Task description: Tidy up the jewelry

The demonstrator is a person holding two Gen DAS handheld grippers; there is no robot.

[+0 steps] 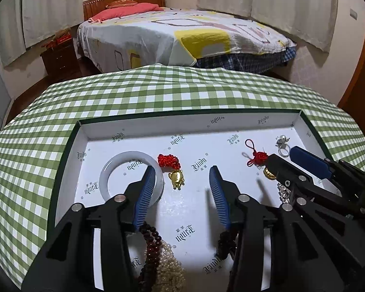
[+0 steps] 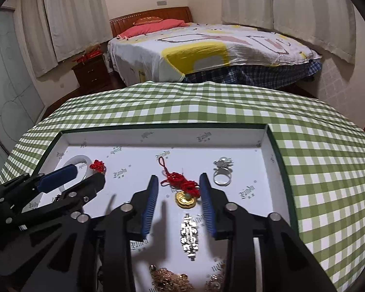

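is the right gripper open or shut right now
Open. In the right wrist view the right gripper has its blue fingers spread apart, with the gold coin charm lying in the tray between them, ungrasped.

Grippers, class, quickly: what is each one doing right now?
Left gripper: open, holding nothing, above the box floor.
Right gripper: open, holding nothing, jaws either side of the gold coin charm.
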